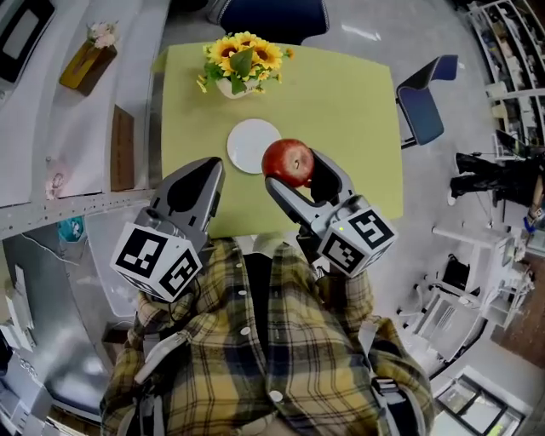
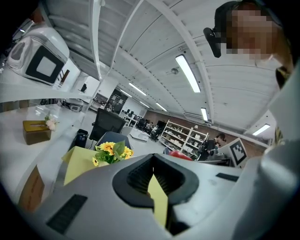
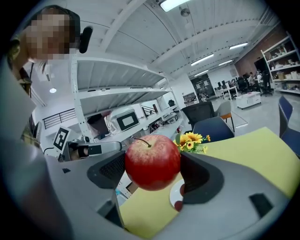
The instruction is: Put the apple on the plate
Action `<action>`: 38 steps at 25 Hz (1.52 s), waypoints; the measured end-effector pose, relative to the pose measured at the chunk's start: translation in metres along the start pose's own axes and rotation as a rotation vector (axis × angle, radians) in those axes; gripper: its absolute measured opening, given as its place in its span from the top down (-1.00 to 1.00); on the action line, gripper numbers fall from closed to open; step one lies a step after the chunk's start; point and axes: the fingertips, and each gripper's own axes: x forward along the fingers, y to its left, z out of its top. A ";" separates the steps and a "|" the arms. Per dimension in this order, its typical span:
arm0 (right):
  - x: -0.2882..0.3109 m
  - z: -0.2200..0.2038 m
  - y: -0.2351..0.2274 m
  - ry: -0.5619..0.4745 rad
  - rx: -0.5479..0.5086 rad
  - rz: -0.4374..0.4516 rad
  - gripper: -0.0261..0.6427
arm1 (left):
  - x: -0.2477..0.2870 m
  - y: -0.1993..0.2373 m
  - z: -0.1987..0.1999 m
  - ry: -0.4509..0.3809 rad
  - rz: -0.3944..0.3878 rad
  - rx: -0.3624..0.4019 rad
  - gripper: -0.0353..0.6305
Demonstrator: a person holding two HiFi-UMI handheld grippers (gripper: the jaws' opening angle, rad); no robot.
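My right gripper [image 1: 294,173] is shut on a red apple [image 1: 288,162] and holds it in the air over the near part of the yellow-green table [image 1: 358,128]. In the right gripper view the apple [image 3: 152,162] sits stem up between the two dark pads. A white plate [image 1: 252,145], bare, lies on the table just left of and beyond the apple; a sliver of that plate [image 3: 177,196] shows under the apple. My left gripper [image 1: 211,170] hovers near the table's front left, its jaws shut on nothing [image 2: 153,161].
A vase of sunflowers [image 1: 241,61] stands at the table's far edge behind the plate. Blue chairs stand at the far side [image 1: 272,17] and right side [image 1: 423,104]. A white counter [image 1: 51,119] on the left bears a wooden box [image 1: 85,64].
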 end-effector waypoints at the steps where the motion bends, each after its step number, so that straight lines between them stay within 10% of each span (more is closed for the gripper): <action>1: 0.002 0.001 0.000 -0.004 0.001 -0.009 -0.17 | 0.001 0.002 0.000 0.011 -0.011 0.001 0.87; 26: 0.024 0.003 -0.030 0.033 -0.040 0.082 -0.17 | 0.023 -0.010 0.008 -0.021 0.069 0.019 0.87; 38: 0.064 -0.043 -0.058 0.151 -0.036 0.134 -0.17 | -0.001 0.012 -0.025 0.016 0.241 -0.024 0.87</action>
